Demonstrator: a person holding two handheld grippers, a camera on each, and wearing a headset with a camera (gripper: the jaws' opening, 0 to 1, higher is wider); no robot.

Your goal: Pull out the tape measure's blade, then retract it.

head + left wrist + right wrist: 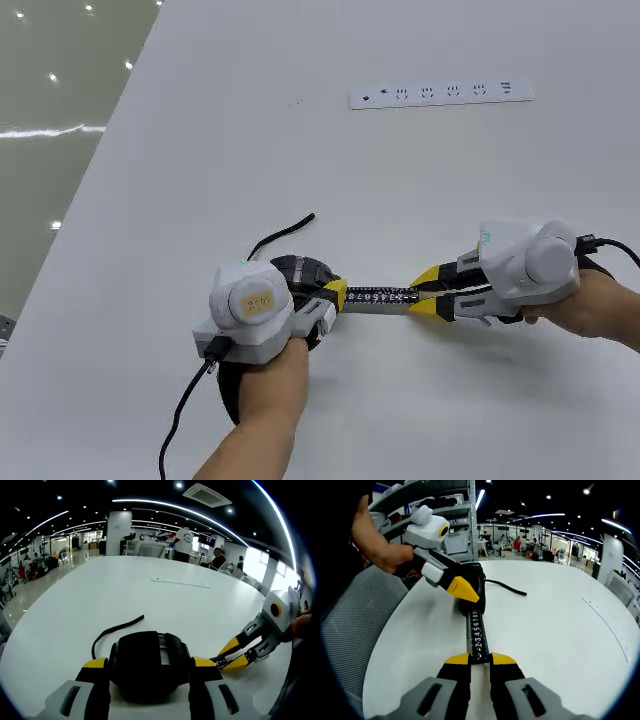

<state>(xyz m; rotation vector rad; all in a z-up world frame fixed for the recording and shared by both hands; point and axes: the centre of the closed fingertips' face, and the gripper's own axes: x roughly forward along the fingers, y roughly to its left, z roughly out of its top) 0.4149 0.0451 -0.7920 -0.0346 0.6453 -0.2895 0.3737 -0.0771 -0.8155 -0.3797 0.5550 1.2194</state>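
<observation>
A black tape measure (pixel 303 276) lies on the white table, and my left gripper (pixel 335 298) is shut on its case (pixel 149 664). A short length of numbered blade (pixel 381 297) runs out of the case to the right. My right gripper (pixel 426 292) is shut on the blade's end, which shows between its yellow tips (pixel 479 658) in the right gripper view, with the blade (pixel 475 632) leading back to the case (pixel 475 587). A black wrist strap (pixel 282 235) trails from the case across the table.
A white power strip (pixel 441 94) lies flat at the far side of the table (pixel 240 130). The table's left edge drops to a shiny floor (pixel 50 120). In the left gripper view, people (pixel 184 542) stand by desks beyond the table.
</observation>
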